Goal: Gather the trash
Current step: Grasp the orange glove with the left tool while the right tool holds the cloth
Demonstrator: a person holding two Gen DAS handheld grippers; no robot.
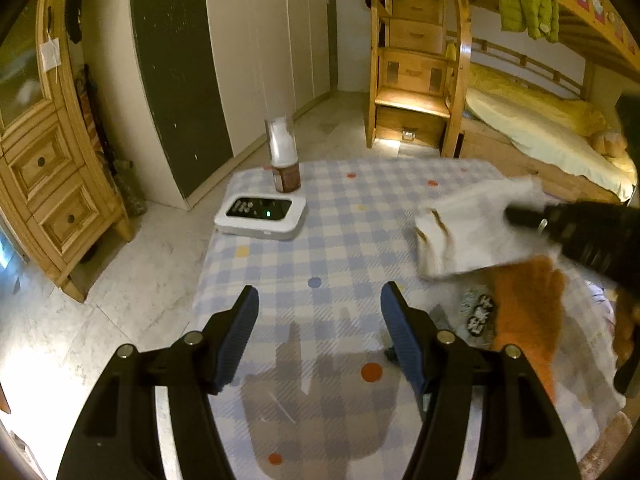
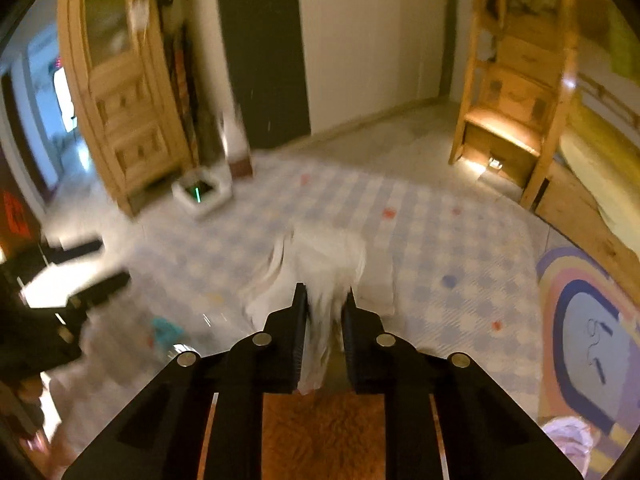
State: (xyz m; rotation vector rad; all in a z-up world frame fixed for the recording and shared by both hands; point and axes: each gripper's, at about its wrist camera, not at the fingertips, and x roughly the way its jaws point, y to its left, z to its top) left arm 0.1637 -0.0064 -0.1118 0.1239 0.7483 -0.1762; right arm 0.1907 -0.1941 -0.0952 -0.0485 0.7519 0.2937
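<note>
One crumpled tissue (image 2: 320, 268) hung pinched in the right gripper (image 2: 325, 300) jaws, while the left gripper (image 1: 320, 312), jaws spread, sat just beside it.

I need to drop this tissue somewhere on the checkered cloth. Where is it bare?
Bare: the middle, between the white device and the tissue held by the right gripper. Crowded: right edge, around the orange cloth.

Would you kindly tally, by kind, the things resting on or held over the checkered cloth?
Bottle: 1
White device with a screen: 1
White tissue, held by the right tool: 1
Orange furry piece: 1
Total: 4
</note>
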